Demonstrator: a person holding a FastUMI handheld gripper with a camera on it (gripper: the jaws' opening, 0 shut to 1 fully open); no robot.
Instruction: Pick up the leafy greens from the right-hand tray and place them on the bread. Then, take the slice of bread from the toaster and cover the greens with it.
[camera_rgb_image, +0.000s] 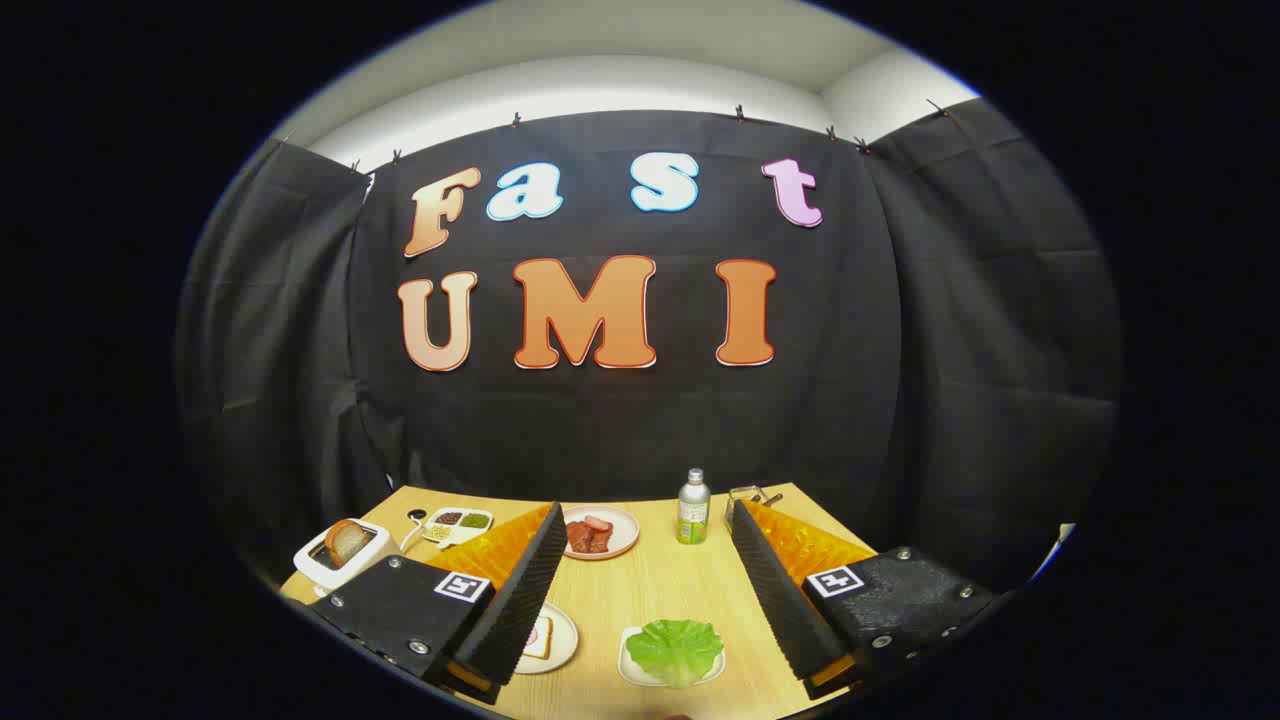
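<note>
Here the gripper (655, 600) hangs above the table (650, 590), fingers spread wide and holding nothing.

The leafy greens (675, 650) lie flat on a small white tray (630, 668) between the fingers, nearest the camera, so a straight drop should reach them. The leaf looks roughly round with a ruffled edge; its long axis, if any, runs across the gap between the fingers, though that is hard to judge. The bread (538, 640) waits on a plate (562, 640) just beside the tray, partly behind one finger, apparently kept close for a short carry. The toaster (340, 555) stands beyond, near the table's far corner, a slice (347, 540) standing upright in it. A plate of meat (598, 532) and a bottle (693, 507) sit farther back.
</note>
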